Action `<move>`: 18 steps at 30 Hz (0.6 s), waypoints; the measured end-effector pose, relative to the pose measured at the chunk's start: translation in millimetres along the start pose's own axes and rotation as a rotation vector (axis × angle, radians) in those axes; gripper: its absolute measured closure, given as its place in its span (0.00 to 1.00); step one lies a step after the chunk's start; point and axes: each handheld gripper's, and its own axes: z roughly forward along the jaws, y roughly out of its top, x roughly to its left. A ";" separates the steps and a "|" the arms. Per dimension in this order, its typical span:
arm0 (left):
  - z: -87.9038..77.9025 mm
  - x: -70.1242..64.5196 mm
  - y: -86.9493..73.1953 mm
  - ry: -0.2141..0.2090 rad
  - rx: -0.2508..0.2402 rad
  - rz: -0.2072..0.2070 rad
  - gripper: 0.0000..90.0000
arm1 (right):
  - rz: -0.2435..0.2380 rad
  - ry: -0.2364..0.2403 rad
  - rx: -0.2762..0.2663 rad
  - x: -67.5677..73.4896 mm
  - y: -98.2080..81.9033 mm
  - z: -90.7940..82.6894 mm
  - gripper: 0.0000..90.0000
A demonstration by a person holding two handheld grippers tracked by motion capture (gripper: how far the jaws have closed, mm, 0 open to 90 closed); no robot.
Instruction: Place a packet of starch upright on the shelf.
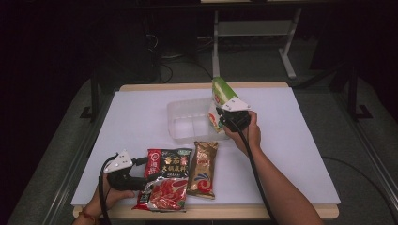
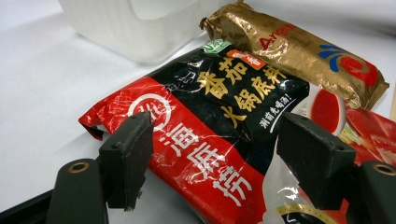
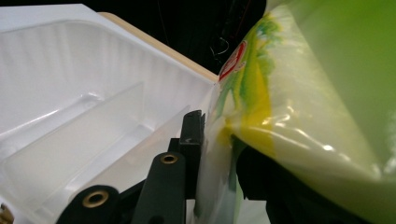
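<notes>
The right tongs (image 1: pixel 224 112) hold a green packet (image 1: pixel 219 96) upright over the right end of the clear plastic tray (image 1: pixel 187 123), which sits near the middle of the white counter (image 1: pixel 300 154). In the right gripper view the packet (image 3: pixel 289 93) sits between the black jaws, one jaw lying flat against its lower edge, with the ribbed tray (image 3: pixel 93 93) and its inner dividers just beyond. The pads appear to be in contact with the film, so the packet counts as gripped, though the hold looks light. The packet hangs tilted, its top leaning away from the person, its bottom at or just inside the tray's rim.

The left tongs (image 1: pixel 141 162) rest low on the counter at the near left, jaws standing wide apart and closed on nothing. In the left gripper view the open jaws frame a red and black packet (image 2: pixel 210 126), which lies flat on the counter between them but untouched. A gold packet (image 2: pixel 299 51) lies just beside it, and a red packet (image 1: pixel 164 194) overlaps its near end.

The step in hand looks like packing: the green packet is being set into the tray. The next move probably calls for lowering it into a compartment and letting go cleanly, so it drops in rather than catching on the rim. After that, the left tongs are well placed to close on the red and black packet.
</notes>
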 end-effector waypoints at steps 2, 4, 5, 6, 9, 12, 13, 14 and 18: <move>0.1 0.1 -0.2 -0.001 0.003 0.001 0.30 | -0.004 0.002 0.000 -0.3 -0.9 -0.8 0.81; 0.2 0.0 -0.2 0.001 0.003 0.005 0.30 | -0.013 0.014 0.003 -1.6 -2.1 -3.6 0.80; 0.2 0.0 -0.2 0.001 0.003 0.005 0.30 | -0.013 0.014 0.003 -1.6 -2.1 -3.6 0.80; 0.2 0.1 -0.2 0.001 0.004 0.004 0.30 | -0.017 0.014 0.003 -1.7 -2.2 -4.5 0.80; 0.8 0.7 -0.7 0.010 0.006 0.006 0.30 | -0.001 0.033 0.005 -3.5 -4.5 -7.4 0.79; 0.9 1.0 -0.7 0.016 0.003 0.006 0.30 | -0.007 0.030 0.005 -3.3 -4.7 -9.3 0.79; 0.7 1.3 -0.4 0.019 -0.001 0.006 0.30 | -0.008 0.035 0.004 -3.7 -4.9 -9.8 0.79; 0.3 1.6 -0.2 0.028 -0.003 0.009 0.30 | -0.005 0.044 0.004 -4.7 -5.4 -10.5 0.79; -0.9 4.2 -0.3 0.050 -0.018 -0.001 0.30 | -0.010 0.053 0.002 -6.5 -6.9 -13.3 0.81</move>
